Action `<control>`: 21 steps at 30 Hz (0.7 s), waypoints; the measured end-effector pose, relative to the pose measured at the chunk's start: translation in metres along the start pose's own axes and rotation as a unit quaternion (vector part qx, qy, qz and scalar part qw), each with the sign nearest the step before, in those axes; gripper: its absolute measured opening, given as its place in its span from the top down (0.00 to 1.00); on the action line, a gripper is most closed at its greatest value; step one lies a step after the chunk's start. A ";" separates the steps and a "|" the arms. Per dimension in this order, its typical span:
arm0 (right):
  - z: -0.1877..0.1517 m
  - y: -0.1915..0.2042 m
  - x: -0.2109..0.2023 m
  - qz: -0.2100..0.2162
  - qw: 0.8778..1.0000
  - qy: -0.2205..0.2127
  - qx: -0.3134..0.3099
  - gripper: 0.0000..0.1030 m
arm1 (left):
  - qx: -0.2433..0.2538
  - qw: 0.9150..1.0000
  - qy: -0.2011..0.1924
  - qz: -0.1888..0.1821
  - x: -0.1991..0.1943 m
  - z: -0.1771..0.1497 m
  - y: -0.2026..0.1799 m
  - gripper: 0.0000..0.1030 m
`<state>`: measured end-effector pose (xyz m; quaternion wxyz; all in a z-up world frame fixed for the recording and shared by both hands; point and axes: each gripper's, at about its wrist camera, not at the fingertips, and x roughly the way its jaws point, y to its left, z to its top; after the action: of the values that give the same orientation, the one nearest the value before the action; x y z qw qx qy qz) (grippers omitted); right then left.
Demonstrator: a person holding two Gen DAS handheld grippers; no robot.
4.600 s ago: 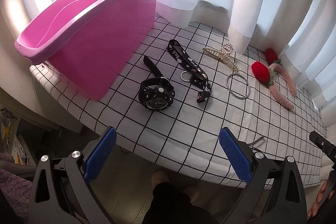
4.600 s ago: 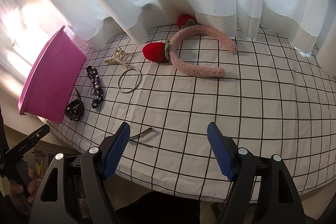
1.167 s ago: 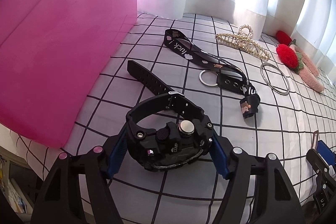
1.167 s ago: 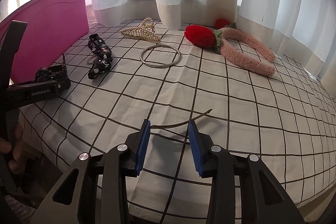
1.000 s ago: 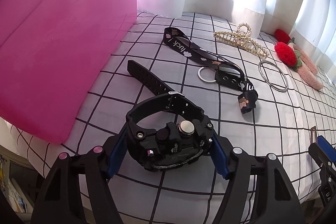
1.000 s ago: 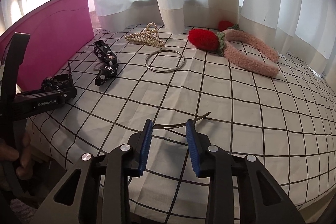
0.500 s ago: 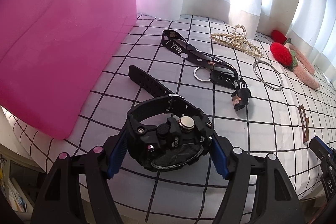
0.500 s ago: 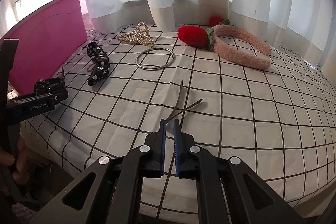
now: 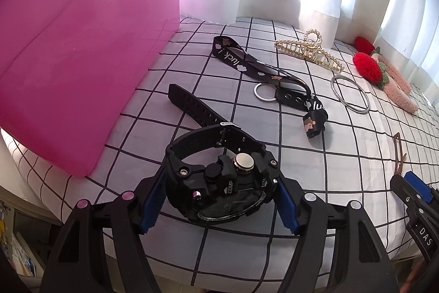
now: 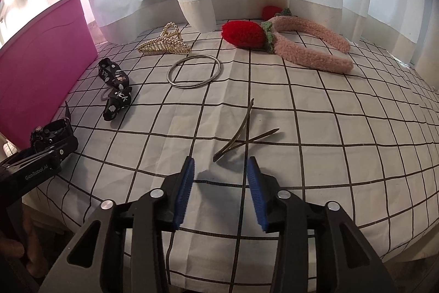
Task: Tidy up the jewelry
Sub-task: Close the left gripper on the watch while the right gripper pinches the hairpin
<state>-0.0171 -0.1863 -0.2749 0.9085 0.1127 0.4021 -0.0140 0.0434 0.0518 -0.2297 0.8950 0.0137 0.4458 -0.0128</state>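
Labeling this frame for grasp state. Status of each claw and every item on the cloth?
left claw: shut on the black watch
black watch: gripped, buckled in a loop
right claw: open, holds nothing
hair clip: on the cloth ahead of the right claw, sprung open
pink bin: upright, contents hidden
lanyard: lying loose
pearl claw clip: closed, untouched
bangle: flat
pink headband: lying flat

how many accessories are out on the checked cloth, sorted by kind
watch: 1
lanyard: 1
pearl claw clip: 1
metal bangle: 1
strawberry headband: 1
thin hair clip: 1
total: 6
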 end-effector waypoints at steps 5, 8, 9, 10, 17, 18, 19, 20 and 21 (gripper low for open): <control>0.005 0.000 0.009 -0.035 0.999 0.000 0.024 0.51 | 0.000 1.000 0.000 -0.001 0.001 0.000 0.001 0.34; 0.006 0.008 0.014 -0.062 0.998 -0.008 0.005 0.48 | 0.000 1.000 0.002 -0.001 0.002 -0.001 0.002 0.34; 0.006 0.010 0.015 -0.068 0.998 -0.013 0.000 0.48 | 0.000 1.000 0.002 -0.001 0.002 -0.002 0.003 0.34; 0.006 0.010 0.015 -0.069 0.997 -0.018 -0.002 0.48 | 0.000 1.000 0.003 -0.001 0.002 -0.002 0.003 0.34; 0.006 0.013 0.015 -0.057 0.998 -0.035 -0.022 0.89 | 0.000 1.000 -0.001 -0.003 0.002 -0.002 0.005 0.34; 0.006 0.011 0.015 -0.054 0.998 -0.036 -0.020 0.93 | 0.000 1.000 -0.001 -0.003 0.002 -0.001 0.004 0.34; 0.006 0.009 0.014 -0.048 0.998 -0.036 -0.018 0.93 | 0.000 1.000 -0.002 -0.003 0.002 -0.001 0.004 0.34; 0.006 0.008 0.014 -0.045 0.998 -0.036 -0.016 0.96 | 0.000 1.000 -0.002 -0.003 0.002 0.000 0.004 0.34; 0.006 0.006 0.013 -0.041 0.998 -0.035 -0.016 0.97 | 0.000 1.000 -0.003 -0.004 0.001 0.000 0.004 0.34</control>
<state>-0.0036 -0.1804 -0.2795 0.9224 0.0814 0.3743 -0.0489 0.0444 0.0556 -0.2305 0.8961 0.0118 0.4434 -0.0164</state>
